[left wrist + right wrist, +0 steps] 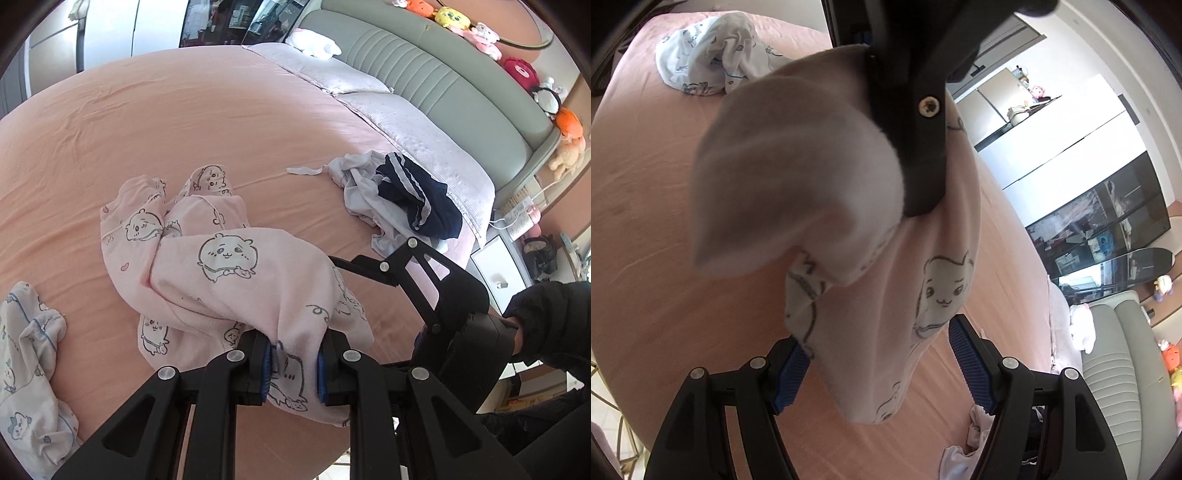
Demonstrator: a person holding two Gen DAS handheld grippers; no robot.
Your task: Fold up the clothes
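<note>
Left tongs [293,363] are pinching the hem of a pink printed pyjama garment [221,266], its bulk trailing crumpled across the bed [184,110]. Right tongs [875,363] are standing apart, cloth hanging between their pads unclamped. With only one edge pinched, the soft fabric is likely to slide or bunch, leaving a crooked fold. A white-and-navy clothing heap [399,199] and a pale blue pyjama piece [26,354] are crowding either side, and could be caught up in any spreading.
</note>
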